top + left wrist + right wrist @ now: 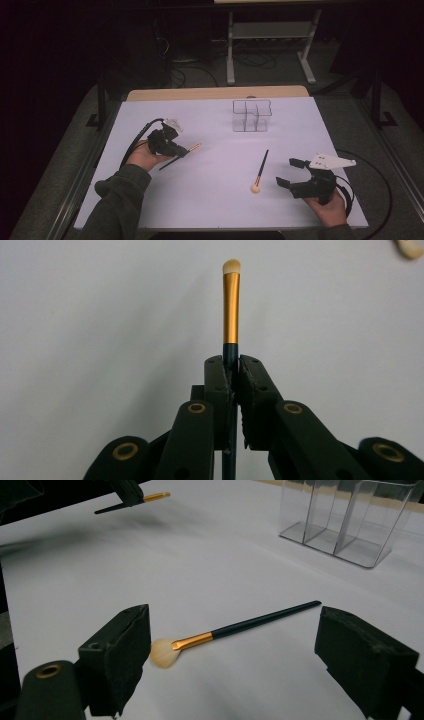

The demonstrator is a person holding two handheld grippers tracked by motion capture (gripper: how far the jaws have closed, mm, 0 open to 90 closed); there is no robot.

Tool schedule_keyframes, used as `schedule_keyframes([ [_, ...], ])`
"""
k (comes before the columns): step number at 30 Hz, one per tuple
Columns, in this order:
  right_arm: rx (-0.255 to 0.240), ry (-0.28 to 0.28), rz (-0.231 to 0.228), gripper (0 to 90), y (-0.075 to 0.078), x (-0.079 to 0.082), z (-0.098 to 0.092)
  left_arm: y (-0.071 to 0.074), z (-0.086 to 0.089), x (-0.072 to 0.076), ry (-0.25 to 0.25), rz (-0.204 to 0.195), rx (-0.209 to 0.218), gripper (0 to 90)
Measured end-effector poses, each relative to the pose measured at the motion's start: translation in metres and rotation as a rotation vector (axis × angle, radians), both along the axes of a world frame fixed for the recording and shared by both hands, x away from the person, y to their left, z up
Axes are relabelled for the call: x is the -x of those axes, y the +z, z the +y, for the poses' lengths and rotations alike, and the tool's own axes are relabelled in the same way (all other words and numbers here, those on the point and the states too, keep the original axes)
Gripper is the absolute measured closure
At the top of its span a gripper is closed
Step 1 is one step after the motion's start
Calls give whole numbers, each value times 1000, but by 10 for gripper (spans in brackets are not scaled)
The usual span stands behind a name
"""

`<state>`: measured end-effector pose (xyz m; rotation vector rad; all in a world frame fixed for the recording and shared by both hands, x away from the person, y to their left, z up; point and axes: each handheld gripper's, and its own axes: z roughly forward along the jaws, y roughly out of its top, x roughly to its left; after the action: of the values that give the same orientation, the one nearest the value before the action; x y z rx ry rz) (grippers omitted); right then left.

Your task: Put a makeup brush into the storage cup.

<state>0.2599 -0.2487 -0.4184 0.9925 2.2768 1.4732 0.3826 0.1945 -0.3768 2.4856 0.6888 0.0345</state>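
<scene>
left fingers: clamped tight on the dark handle of the small brush, no gap to speak of
small brush: gold ferrule and pale little tip poking out past the pads, handle running back down between the two jaws; in the high view, lifted off the sheet, tip aimed toward the table middle, dark tail sticking out the other side
left gripper: over the left half of the table, cable looping back behind it, held in the left hand with a dark green sleeve
right fingers: spread wide, nothing pinched, just bare table between
right gripper: near the front right corner, grey plate on top, jaws aimed left toward the big brush
big brush: flat on the white sheet, fluffy pale head just beside the left-hand pad in the right gripper view, black handle angling away toward the organizer; not gripped
clear organizer: see-through box with compartments, upright near the far edge, well apart from both brushes
table: white cover, wooden strip along the far edge
</scene>
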Motion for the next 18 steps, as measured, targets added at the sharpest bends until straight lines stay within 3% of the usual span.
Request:
schedule_keyframes([
  [8,14,24,0,141,1,0,8,7,-4,12,-36,-22,6,832],
  [13,24,42,7,140,2,0,15,13,-7,20,-47,-30,52,832],
  [18,52,101,44,139,4,-4,31,17,-9,29,-65,-46,94,832],
])
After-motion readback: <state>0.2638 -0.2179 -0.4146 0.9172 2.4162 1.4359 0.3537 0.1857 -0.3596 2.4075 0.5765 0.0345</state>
